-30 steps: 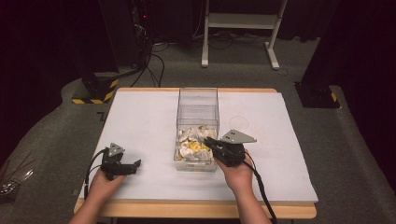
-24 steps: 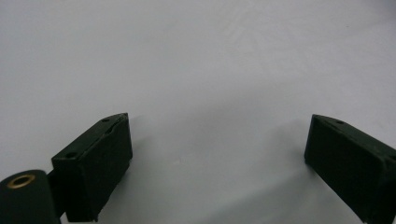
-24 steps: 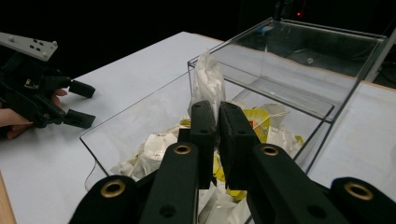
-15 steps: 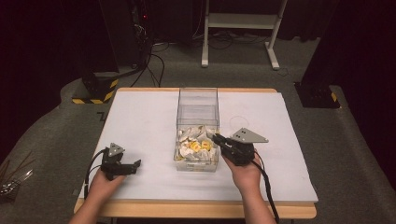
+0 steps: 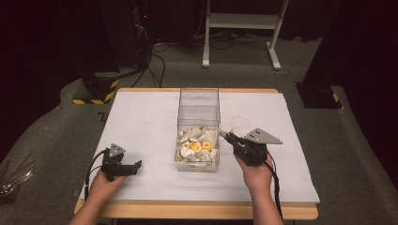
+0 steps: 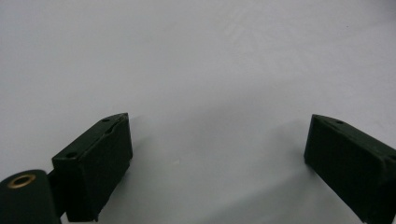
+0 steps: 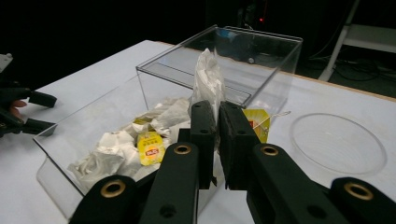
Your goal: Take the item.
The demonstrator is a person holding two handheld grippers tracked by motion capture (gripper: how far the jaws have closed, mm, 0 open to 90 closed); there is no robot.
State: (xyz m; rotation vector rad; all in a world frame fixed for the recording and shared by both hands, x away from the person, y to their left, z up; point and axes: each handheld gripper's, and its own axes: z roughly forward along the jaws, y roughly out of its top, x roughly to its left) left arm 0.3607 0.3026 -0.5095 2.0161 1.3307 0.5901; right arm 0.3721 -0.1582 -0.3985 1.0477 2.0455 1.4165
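Right gripper (image 7: 217, 116) pinches a tea bag (image 7: 208, 77) clear of the clear box (image 7: 261, 51), apparently for the dish (image 7: 337, 142) just beyond it, while the left gripper (image 6: 219, 154) rests open on the table (image 6: 196, 60).

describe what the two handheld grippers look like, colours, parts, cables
Both are black. The left gripper and the right gripper each carry a grey three-cornered plate on top and trail a black cable. The blocky jaw pads sit on arms with brass-ringed holes. The forearms are bare, no sleeves.
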